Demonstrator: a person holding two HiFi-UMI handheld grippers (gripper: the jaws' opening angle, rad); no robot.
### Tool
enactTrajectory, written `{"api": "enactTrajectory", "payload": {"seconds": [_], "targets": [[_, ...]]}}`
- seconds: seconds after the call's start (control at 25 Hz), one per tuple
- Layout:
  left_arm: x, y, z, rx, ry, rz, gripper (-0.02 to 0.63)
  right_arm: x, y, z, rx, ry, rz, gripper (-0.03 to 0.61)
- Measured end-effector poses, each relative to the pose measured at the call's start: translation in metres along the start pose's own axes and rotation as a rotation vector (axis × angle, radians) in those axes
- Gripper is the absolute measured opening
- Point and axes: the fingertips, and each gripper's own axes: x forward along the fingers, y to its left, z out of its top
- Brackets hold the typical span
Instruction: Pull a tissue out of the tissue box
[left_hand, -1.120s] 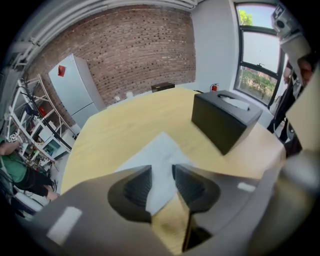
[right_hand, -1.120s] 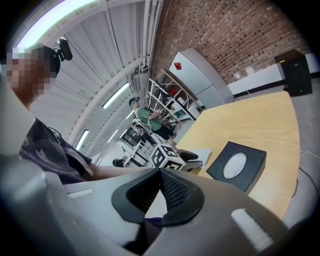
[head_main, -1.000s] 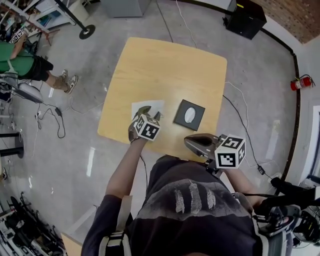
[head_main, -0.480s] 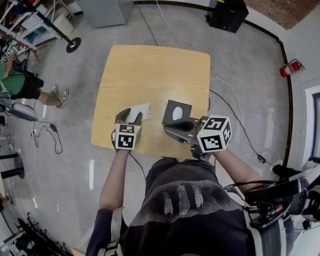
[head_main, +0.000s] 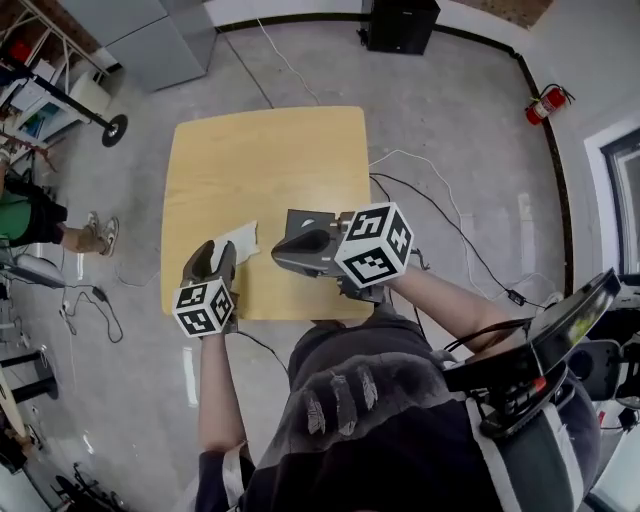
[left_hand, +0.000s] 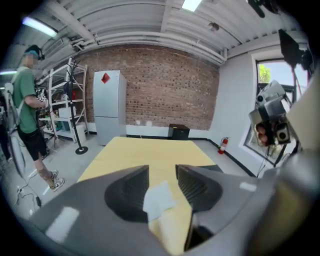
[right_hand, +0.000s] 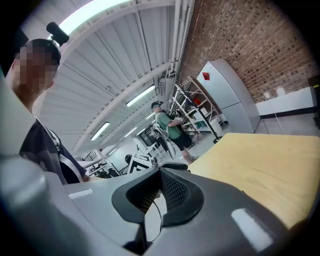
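Pale wood worktop (head_main: 265, 160) is standing on a grey concrete floor, seen steeply from above by the person working at its near edge. A white tissue (head_main: 238, 238) is lying flat on the worktop, in the near half and toward the left edge. It is lying clear of the box and not touching it. The dark tissue box (head_main: 298, 221) is sitting to the tissue's right, also in the near half, just right of the middle. Its near side is hidden under the right claw.

The left claw (head_main: 213, 258) is hanging in the air over the near edge, close to the near left corner, and pointing down toward the tissue. Its jaws are standing moderately apart and have just been closing a little. Nothing is being pinched between them. In the left gripper view the tissue is showing through the gap, lying on the wood beyond.

The right claw (head_main: 280, 250) is being held over the box, pointing left across the worktop toward the tissue. Its jaws are meeting at the tips, with nothing between them. Only floor and a thin cable are showing behind them in the right gripper view.

A person in a green shirt (left_hand: 26, 100) is standing well beyond the worktop's left edge, beside metal shelving. A grey cabinet (left_hand: 106, 107) is standing against a brick wall past the far edge. A red fire extinguisher (head_main: 545, 100) is sitting on the floor off the far right corner.
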Motion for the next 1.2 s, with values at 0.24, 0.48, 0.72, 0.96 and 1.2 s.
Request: {"api": "enactTrajectory", "payload": {"seconds": [0.24,0.48,0.72,0.96,1.2], "targets": [[-0.024,-0.022,0.005,-0.077,-0.027,0.069,0.056,-0.033,0.000,-0.005,0.023,-0.006,0.053,-0.002],[-0.040,-0.082,0.043,-0.178,-0.154,0.037,0.002,-0.074,0.000,-0.004,0.050,-0.054,0.112,-0.002],[-0.067,-0.155,0.081,-0.168,-0.294,-0.002,0.001,-0.105,0.009,-0.014,-0.015,0.004,0.184,-0.002],[-0.078,-0.179,0.060,-0.134,-0.248,0.111,0.000,-0.117,0.016,-0.017,-0.007,0.005,0.300,-0.002],[-0.151,-0.138,0.030,-0.169,-0.244,0.229,0.000,-0.057,0.073,-0.023,-0.010,0.073,0.391,-0.002]]}}
